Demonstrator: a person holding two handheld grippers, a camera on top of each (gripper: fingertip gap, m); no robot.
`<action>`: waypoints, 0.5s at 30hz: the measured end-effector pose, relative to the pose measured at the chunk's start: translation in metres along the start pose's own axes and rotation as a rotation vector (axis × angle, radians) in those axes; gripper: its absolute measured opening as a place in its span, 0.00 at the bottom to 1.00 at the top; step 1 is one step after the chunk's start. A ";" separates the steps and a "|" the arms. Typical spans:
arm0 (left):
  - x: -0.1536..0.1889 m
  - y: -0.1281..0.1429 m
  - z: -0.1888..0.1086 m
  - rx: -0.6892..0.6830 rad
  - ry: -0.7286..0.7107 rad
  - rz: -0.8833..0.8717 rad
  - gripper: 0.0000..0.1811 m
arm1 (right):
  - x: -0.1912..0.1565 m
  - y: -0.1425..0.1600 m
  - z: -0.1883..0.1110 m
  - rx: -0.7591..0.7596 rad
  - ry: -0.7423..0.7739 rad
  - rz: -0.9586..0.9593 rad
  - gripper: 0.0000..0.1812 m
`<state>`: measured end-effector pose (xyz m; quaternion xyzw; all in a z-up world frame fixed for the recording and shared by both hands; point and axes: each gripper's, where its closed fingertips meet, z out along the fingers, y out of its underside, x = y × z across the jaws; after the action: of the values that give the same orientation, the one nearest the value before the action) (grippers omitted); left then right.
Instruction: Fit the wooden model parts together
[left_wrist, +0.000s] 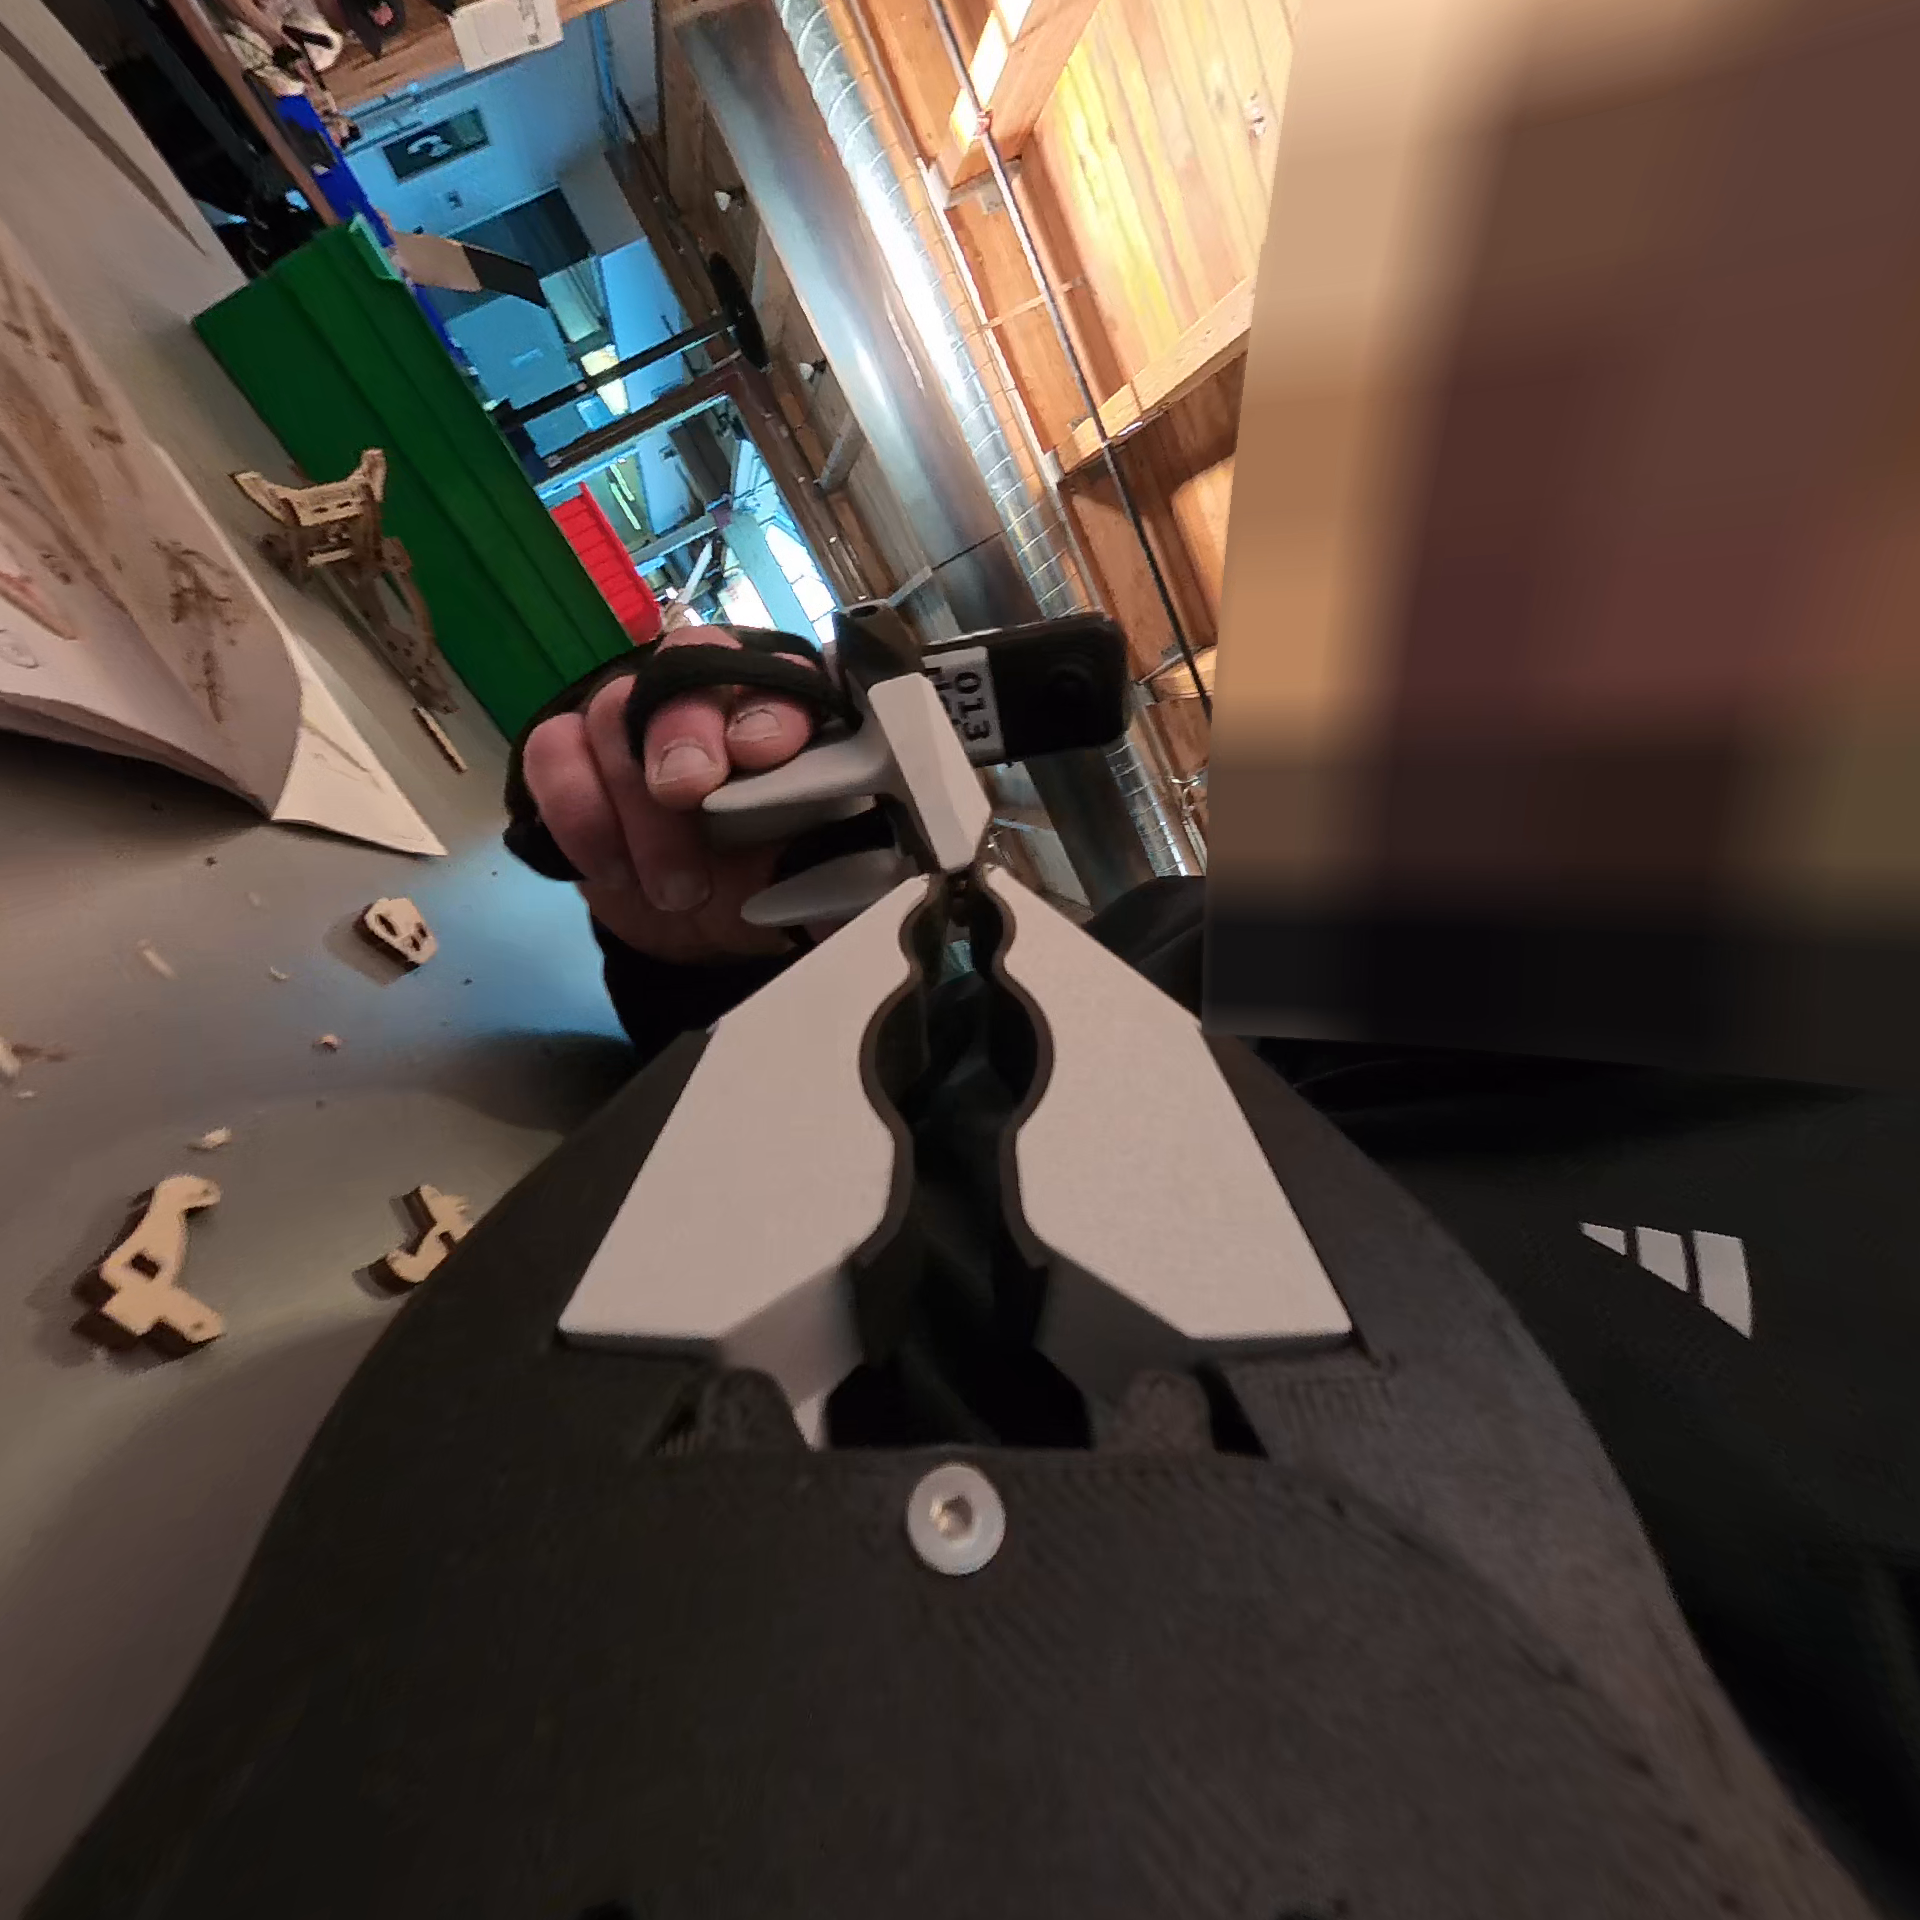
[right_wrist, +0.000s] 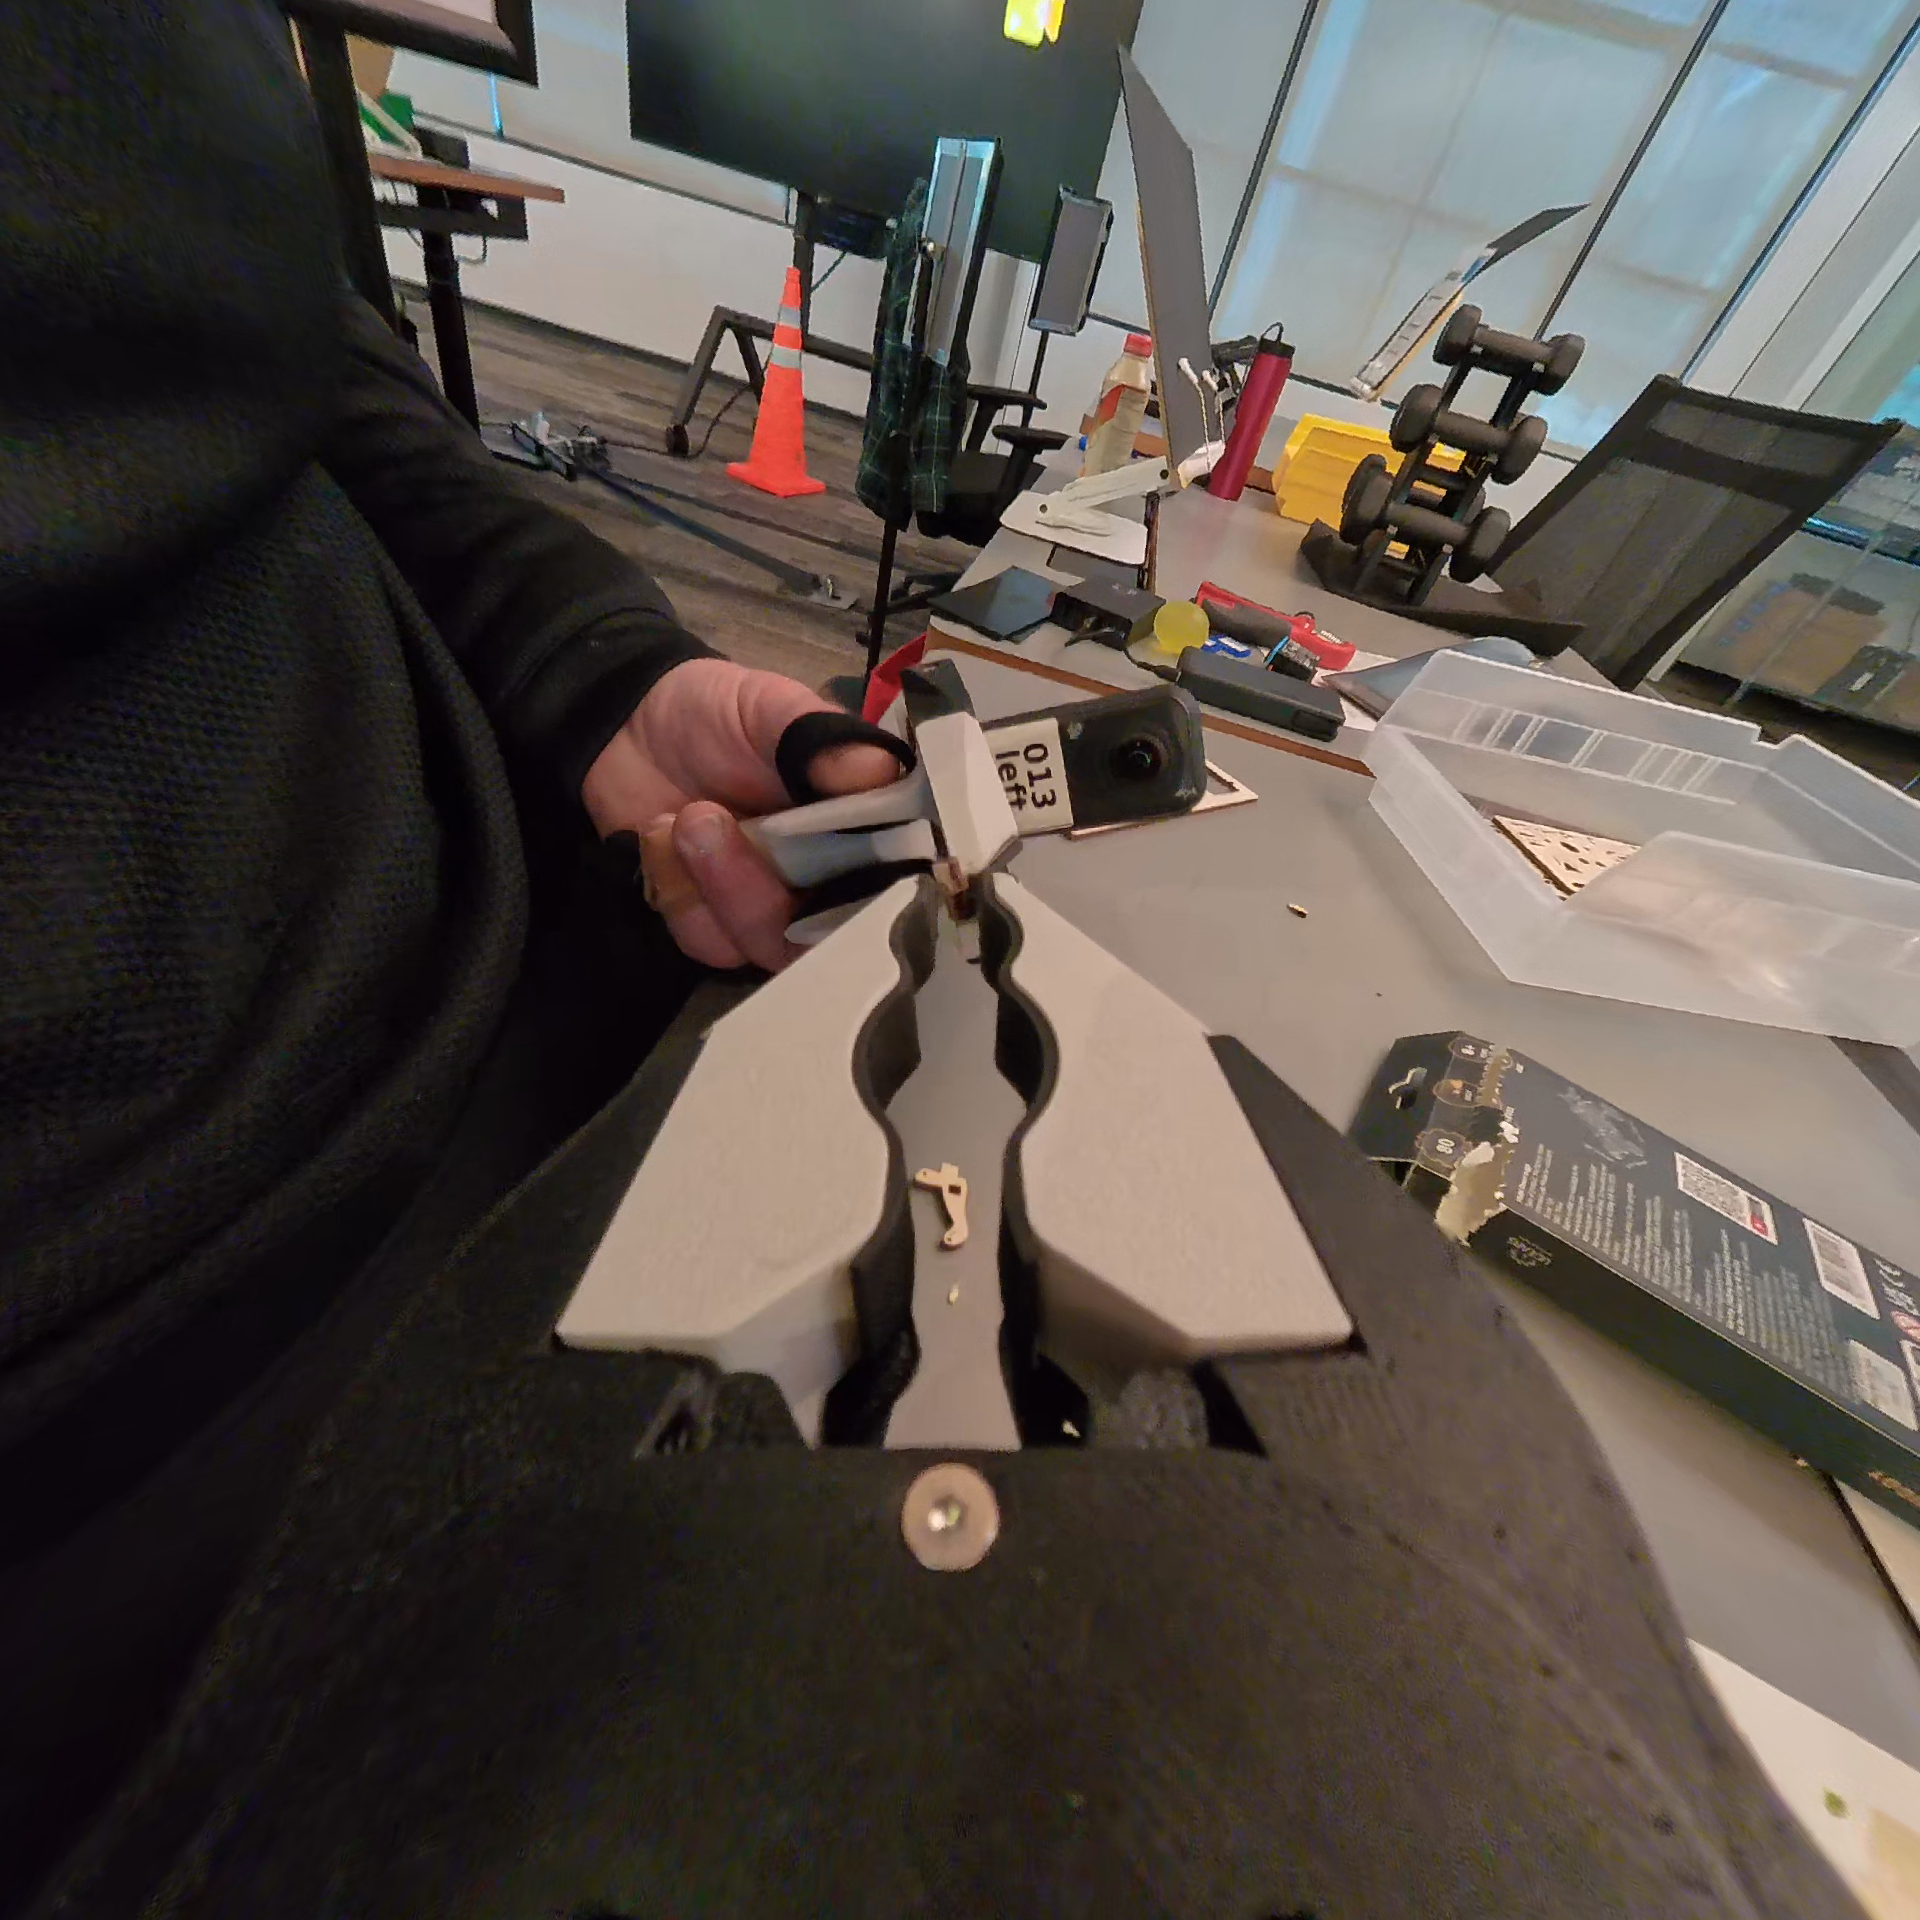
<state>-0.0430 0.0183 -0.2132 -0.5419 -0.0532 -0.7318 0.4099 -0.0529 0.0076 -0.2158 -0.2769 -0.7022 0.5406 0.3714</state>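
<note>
My two grippers meet tip to tip above the grey table (right_wrist: 1195, 935). In the right wrist view my right gripper (right_wrist: 958, 902) is shut on a small tan wooden part (right_wrist: 950, 879). The left gripper (right_wrist: 971, 857), held by a hand, pinches the same spot from the far side. In the left wrist view my left gripper (left_wrist: 951, 883) is shut, with a thin dark sliver of the part (left_wrist: 964, 900) at its tips. The right gripper (left_wrist: 948, 860) presses against it from the far side. Whether this is one part or two joined parts is too small to tell.
Loose wooden parts (left_wrist: 151, 1283) (left_wrist: 421, 1236) (left_wrist: 395, 930) and chips lie on the table, with a part-built wooden model (left_wrist: 332, 530) and an open booklet (left_wrist: 125, 582) beyond. Another small part (right_wrist: 945, 1205) lies under my right gripper. A clear plastic tray (right_wrist: 1662, 904) and black box (right_wrist: 1662, 1247) sit to the right.
</note>
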 end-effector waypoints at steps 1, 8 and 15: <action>-0.002 -0.001 -0.001 0.001 -0.009 0.004 0.00 | 0.001 0.002 0.000 -0.012 0.003 -0.002 0.03; -0.012 -0.003 -0.004 0.009 -0.046 -0.022 0.01 | 0.005 0.013 0.001 -0.047 0.029 0.016 0.02; -0.013 -0.003 -0.004 -0.024 -0.065 -0.022 0.10 | 0.007 0.020 0.001 -0.077 0.046 0.005 0.01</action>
<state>-0.0465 0.0250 -0.2243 -0.5698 -0.0635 -0.7187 0.3935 -0.0579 0.0173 -0.2335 -0.3051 -0.7129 0.5077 0.3754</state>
